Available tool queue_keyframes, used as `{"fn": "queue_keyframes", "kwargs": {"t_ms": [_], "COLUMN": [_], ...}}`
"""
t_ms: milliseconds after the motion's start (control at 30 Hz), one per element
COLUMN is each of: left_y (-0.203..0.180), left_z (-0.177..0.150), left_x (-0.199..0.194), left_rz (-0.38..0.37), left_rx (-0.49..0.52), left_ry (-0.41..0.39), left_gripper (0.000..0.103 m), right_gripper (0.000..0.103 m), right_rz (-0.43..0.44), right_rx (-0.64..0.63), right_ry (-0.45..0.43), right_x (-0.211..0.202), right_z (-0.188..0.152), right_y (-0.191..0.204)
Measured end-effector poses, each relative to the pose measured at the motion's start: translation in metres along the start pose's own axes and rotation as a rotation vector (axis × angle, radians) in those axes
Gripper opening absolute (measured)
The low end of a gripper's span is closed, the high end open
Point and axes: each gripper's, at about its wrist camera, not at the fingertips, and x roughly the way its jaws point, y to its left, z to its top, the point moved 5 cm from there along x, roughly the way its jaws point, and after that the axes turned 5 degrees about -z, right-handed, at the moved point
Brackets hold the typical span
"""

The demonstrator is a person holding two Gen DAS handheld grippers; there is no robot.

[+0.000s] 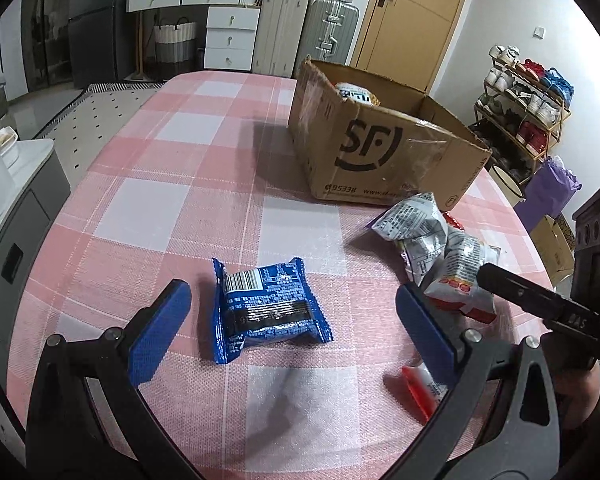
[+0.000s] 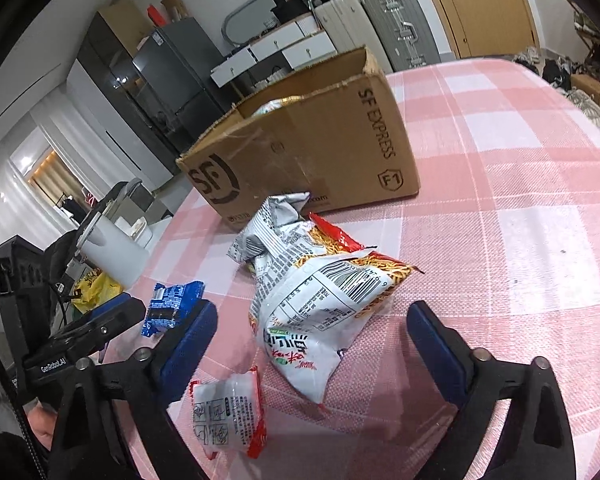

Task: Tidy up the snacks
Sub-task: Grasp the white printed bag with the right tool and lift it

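Left wrist view shows the left gripper (image 1: 290,312) with fingers spread wide and empty on either side of the blue cookie packet (image 1: 266,314), which lies on the checked surface (image 1: 160,208) well in front of the cardboard box (image 1: 376,148). Right gripper (image 2: 312,344) is likewise wide open around the noodle bag (image 2: 312,292), just before the box. The box already holds at least one snack, so I judge most sorting remains, including the small red-edged sachet (image 2: 230,412).
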Motion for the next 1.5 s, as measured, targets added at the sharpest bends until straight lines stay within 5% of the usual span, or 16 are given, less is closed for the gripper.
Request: {"fn": "queue_keyframes", "kwargs": {"t_ms": [300, 533, 600, 1500], "left_y": [0.010, 0.011, 0.011, 0.017], "left_z": [-0.004, -0.004, -0.004, -0.003], "left_x": [0.015, 0.018, 0.017, 0.005], "left_rz": [-0.003, -0.004, -0.006, 0.051], "left_rx": [-0.023, -0.026, -0.028, -0.024], "left_ry": [0.032, 0.039, 0.042, 0.050], "left_gripper": [0.102, 0.102, 0.102, 0.102], "right_gripper": [0.083, 0.046, 0.043, 0.040], "right_rz": [0.005, 0.044, 0.042, 0.117], "right_rx": [0.009, -0.022, -0.024, -0.038], "right_ry": [0.020, 0.046, 0.039, -0.117], "right_x": [0.020, 0.026, 0.025, -0.057], "right_z": [0.005, -0.001, -0.001, 0.002], "right_y": [-0.004, 0.003, 0.002, 0.008]}}
